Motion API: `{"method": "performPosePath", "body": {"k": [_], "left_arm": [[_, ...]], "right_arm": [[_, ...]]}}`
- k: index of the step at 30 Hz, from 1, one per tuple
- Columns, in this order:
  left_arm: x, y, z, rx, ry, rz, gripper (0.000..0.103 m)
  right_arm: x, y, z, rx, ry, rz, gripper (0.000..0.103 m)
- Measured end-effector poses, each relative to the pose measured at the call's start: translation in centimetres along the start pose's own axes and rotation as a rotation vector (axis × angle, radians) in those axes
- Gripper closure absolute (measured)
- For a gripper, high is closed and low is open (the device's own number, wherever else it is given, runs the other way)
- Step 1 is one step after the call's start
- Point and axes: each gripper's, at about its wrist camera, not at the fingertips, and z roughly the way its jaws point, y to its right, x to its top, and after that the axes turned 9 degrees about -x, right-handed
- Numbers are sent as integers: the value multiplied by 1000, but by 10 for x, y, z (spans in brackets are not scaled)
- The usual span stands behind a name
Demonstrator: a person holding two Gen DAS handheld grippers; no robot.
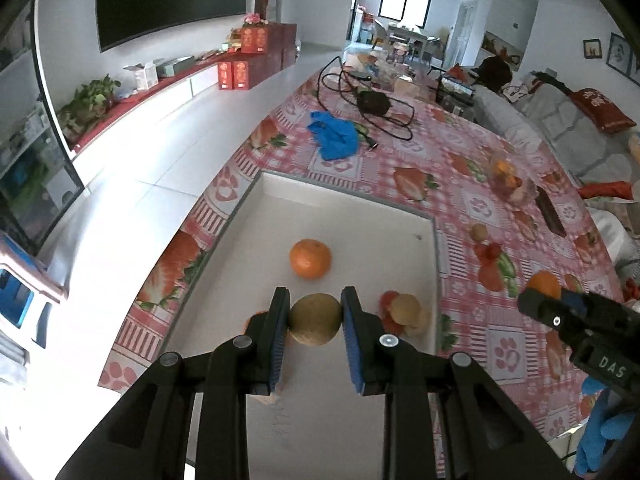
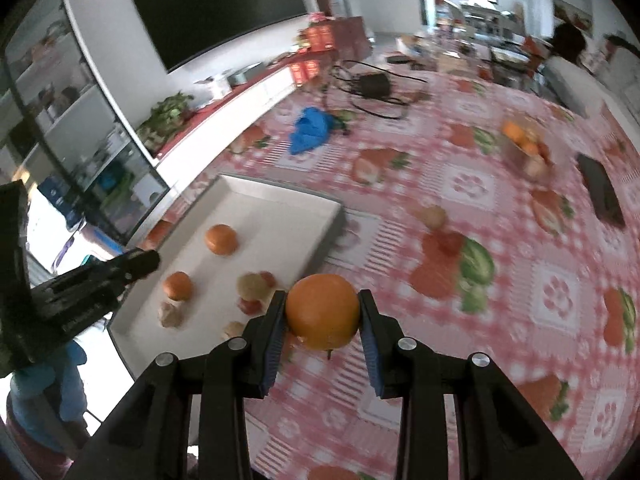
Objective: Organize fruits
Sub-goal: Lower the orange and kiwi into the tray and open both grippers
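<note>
**Fruit clamped in both grippers, one over the tray, one beside it**

Left gripper [image 1: 315, 312]: jaws clamped on a brownish-green kiwi [image 1: 315, 319], pads pressing both sides. I see it held above the white tray [image 1: 348, 216], near the tray's close end. Right gripper [image 2: 322, 312]: jaws clamped on an orange [image 2: 322, 311], held over the tablecloth [image 2: 460, 184] just right of the tray's near corner, not over the tray itself.

Under and beside my left fingers, on the tray floor: a small cluster of a tan fruit and red pieces [image 1: 402, 312] to the right, a bit of orange fruit showing behind the left finger. Right wrist view shows several more small pieces along the near part of the tray, blurred, can't tell what each is. Further in, a lone orange on the tray [image 1: 310, 258], apart from everything else.

On the cloth right of the tray: a small brown fruit [image 1: 478, 232] with something red [image 1: 489, 250] just beside it. Beyond those, a clear container of mixed fruit [image 1: 508, 180] and a dark flat object [image 2: 600, 190] near it.

Far end of the table: blue cloth [image 1: 333, 136], then a black box with tangled cable [image 1: 374, 102]
</note>
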Motion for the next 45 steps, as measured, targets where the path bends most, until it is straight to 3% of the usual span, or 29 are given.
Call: {"method": "performPosePath", "body": {"k": [8,17,45], "left_arm": [[1,-13,21,9,-28,-5,74],[-1,-25,41,5,-62,-25,74],[2,-27,68,26,-101,6,74]], "right_arm": [[27,-35,30,16,-32,-65,67],[15,-61,61,18,-105,-145,67],[30,-66,113,-39,-157,-169,67]]}}
